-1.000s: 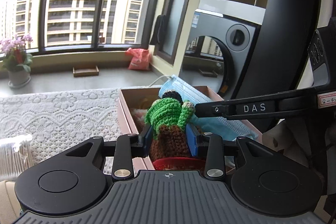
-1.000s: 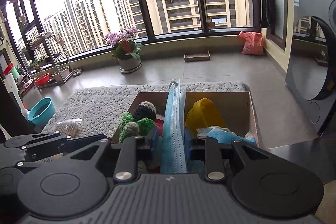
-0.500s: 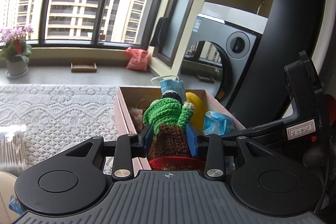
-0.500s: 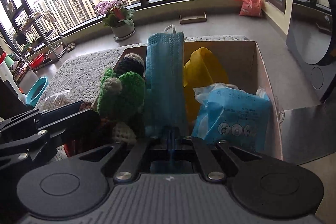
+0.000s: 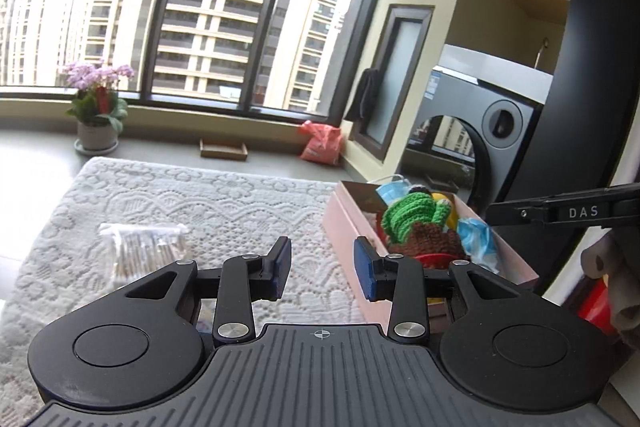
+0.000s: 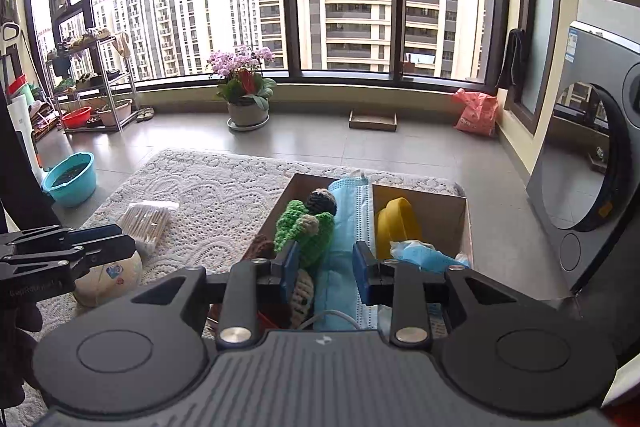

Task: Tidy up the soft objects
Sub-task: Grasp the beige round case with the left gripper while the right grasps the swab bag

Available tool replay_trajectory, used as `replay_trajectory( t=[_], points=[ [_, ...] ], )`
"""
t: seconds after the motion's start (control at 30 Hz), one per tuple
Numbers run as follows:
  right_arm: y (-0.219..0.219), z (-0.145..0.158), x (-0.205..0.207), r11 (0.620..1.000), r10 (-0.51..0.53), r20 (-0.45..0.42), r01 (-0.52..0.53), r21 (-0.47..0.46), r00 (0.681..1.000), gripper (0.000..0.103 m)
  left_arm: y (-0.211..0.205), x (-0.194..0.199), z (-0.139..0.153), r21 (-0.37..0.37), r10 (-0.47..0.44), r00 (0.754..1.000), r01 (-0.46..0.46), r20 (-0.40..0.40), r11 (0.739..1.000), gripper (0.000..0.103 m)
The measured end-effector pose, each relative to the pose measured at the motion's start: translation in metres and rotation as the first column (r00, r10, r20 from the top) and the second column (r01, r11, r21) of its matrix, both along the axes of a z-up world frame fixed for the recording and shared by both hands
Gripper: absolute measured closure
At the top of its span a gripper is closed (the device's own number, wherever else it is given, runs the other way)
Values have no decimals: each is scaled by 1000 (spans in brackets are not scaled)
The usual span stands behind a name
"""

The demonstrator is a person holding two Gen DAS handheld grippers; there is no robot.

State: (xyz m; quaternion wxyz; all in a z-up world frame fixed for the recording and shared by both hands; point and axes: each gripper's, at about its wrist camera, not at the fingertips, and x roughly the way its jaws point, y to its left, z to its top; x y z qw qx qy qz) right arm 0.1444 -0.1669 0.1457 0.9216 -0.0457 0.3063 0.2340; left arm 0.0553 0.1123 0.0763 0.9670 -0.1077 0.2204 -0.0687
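Note:
A cardboard box (image 5: 346,223) (image 6: 466,227) stands on the lace cloth. In it are a green and brown crocheted cactus (image 5: 412,223) (image 6: 306,227), a blue face mask (image 6: 348,227), a yellow soft thing (image 6: 394,223) and a blue packet (image 5: 476,235) (image 6: 424,257). My left gripper (image 5: 322,263) is open and empty, left of the box over the cloth. My right gripper (image 6: 324,267) is open above the box; the mask lies between and below its jaws, not gripped. A bag of cotton swabs (image 5: 144,247) (image 6: 146,221) lies on the cloth.
A white lace cloth (image 5: 180,195) covers the table. A round cream object (image 6: 108,277) lies near the left gripper. A washing machine (image 6: 592,163) stands to the right. A potted flower (image 6: 246,91), a teal basin (image 6: 72,177) and a red bag (image 6: 476,111) are on the floor beyond.
My left gripper opened, let go of the cactus in the box and moved left over the cloth. My right gripper opened, released the mask into the box and drew back.

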Motion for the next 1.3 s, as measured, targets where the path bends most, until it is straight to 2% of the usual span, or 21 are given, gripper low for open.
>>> replay_trajectory(
  t=[0.1, 0.17, 0.2, 0.27, 0.33, 0.4, 0.47, 0.57, 0.73, 0.8, 0.87, 0.93, 0.97, 1.13, 1.3],
  points=[
    [34, 4, -3, 996, 82, -35, -81, 27, 996, 64, 34, -27, -10, 22, 143, 989, -142, -29, 990, 64],
    [64, 0, 0, 991, 132, -82, -129, 42, 988, 64, 57, -42, -17, 20, 242, 969, -241, -60, 970, 65],
    [76, -2, 2, 988, 148, -100, -145, 44, 984, 63, 68, -48, -21, 10, 273, 959, -273, -69, 962, 65],
    [112, -8, 11, 983, 184, -149, -179, 48, 971, 55, 88, -59, -28, -43, 306, 948, -311, -83, 950, 65],
    [144, -16, 19, 975, 223, -200, -214, 65, 954, 25, 105, -68, -39, -109, 322, 942, -331, -96, 937, 65],
    [175, -26, 28, 966, 259, -239, -244, 90, 936, 17, 116, -74, -48, -162, 322, 942, -334, -98, 928, 65],
    [206, -37, 39, 965, 261, -283, -246, 88, 923, 16, 123, -78, -56, -194, 314, 944, -328, -97, 925, 65],
    [250, -55, 55, 969, 239, -329, -245, 25, 914, 16, 126, -84, -65, -215, 293, 950, -309, -106, 926, 65],
    [293, -83, 72, 964, 177, -310, -229, -138, 934, 16, 119, -87, -62, -203, 277, 957, -288, -83, 936, 65],
    [296, -94, 78, 957, 151, -338, -223, -186, 929, 16, 120, -89, -62, -219, 278, 958, -286, -69, 933, 65],
    [286, -94, 79, 963, 159, -341, -222, -154, 926, 17, 124, -92, -62, -244, 291, 955, -297, -64, 923, 65],
    [272, -88, 74, 966, 177, -350, -230, -116, 920, 33, 129, -94, -63, -271, 299, 952, -306, -66, 913, 65],
    [263, -84, 70, 968, 181, -347, -229, -102, 920, 34, 130, -95, -64, -282, 301, 951, -307, -67, 909, 65],
    [204, -48, 25, 968, 211, -187, -232, -97, 959, 34, 130, -92, -63, -281, 296, 952, -307, -81, 909, 65],
    [124, -31, -36, 969, 219, -126, -231, -89, 968, 34, 119, -86, -58, -297, 222, 971, -238, -88, 925, 65]
  ],
)
